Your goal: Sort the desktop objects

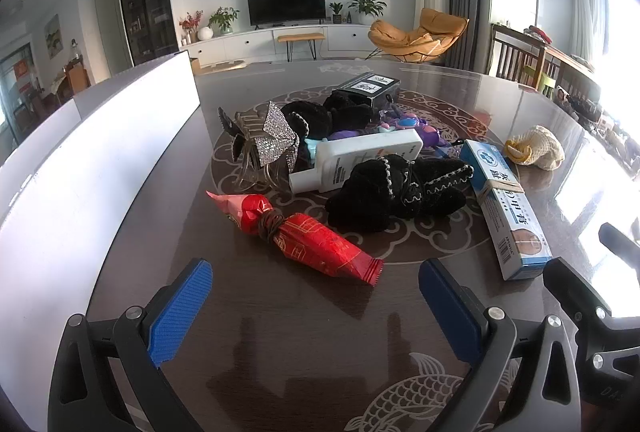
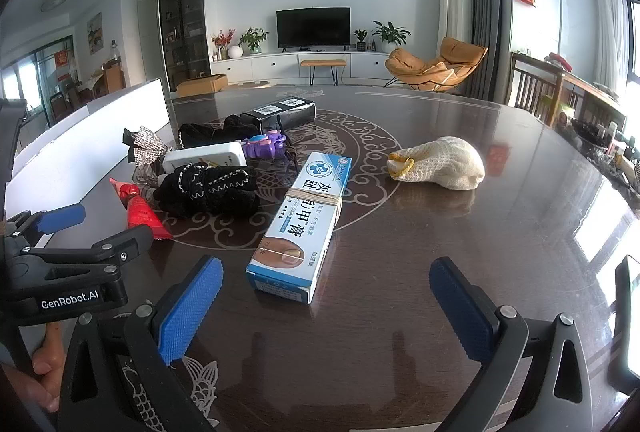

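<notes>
Blue-and-white carton (image 2: 298, 222) flat on bench (image 2: 440, 232), just right of black plush pile (image 2: 212, 188), long axis running away from right tool (image 2: 326, 306), near end almost between its spread, empty jaws. Left tool (image 1: 316, 306) likewise released, facing red wrapper (image 1: 308, 242).

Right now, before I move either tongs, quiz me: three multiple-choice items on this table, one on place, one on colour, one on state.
1. Where is the knitted pouch?
A. in the pile
B. alone, right of the blue-white box
C. on the white bin

2. What colour is the snack packet?
A. red
B. green
C. yellow

3. How are the right tongs?
A. shut on the box
B. shut, empty
C. open, empty

Answers: 1 B, it lies apart, right of the box. 2 A, its wrapper is red. 3 C, the pads stand wide with only table between them.
</notes>
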`<move>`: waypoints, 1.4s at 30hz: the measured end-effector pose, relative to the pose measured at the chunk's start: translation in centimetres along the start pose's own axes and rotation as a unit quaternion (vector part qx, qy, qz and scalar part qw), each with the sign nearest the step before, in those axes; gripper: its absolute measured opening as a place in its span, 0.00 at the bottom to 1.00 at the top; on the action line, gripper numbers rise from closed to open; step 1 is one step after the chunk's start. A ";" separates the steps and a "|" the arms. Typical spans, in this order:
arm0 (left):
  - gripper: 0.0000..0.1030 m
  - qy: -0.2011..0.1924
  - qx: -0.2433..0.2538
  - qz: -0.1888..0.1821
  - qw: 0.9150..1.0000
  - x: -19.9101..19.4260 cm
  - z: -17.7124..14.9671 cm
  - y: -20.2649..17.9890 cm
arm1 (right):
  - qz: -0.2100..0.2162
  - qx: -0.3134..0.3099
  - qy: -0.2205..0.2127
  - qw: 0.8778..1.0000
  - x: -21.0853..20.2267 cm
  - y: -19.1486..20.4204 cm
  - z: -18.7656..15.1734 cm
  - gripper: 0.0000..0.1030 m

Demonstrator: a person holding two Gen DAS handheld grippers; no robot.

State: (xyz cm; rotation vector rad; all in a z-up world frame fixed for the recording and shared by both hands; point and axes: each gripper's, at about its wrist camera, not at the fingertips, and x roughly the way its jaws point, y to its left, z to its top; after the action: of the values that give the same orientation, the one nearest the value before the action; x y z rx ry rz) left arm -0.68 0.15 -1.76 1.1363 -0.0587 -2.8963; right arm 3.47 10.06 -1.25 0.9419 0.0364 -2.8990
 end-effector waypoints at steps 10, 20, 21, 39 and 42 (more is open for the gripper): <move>1.00 0.002 -0.001 0.000 1.000 0.1 -0.1 0.0 | 0.000 0.000 0.000 1.000 0.0 0.0 0.0 1.00; 1.00 0.003 -0.002 0.000 1.000 0.0 -0.2 0.0 | 0.000 0.000 0.000 1.000 0.0 0.0 0.0 1.00; 1.00 0.003 -0.002 -0.001 1.000 0.0 -0.2 0.0 | 0.000 0.000 0.000 1.000 0.0 0.0 0.0 1.00; 1.00 0.004 -0.004 -0.002 1.000 0.0 -0.3 0.0 | 0.001 0.000 0.000 1.000 0.0 0.0 0.0 1.00; 1.00 0.005 -0.004 -0.002 1.000 0.0 -0.3 -0.1 | 0.001 0.000 0.001 1.000 0.0 0.0 0.0 1.00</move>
State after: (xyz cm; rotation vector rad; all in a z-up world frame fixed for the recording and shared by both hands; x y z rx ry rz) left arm -0.50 0.20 -1.99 1.1505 -0.0438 -2.8924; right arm 3.49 10.06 -1.27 0.9433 0.0346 -2.8975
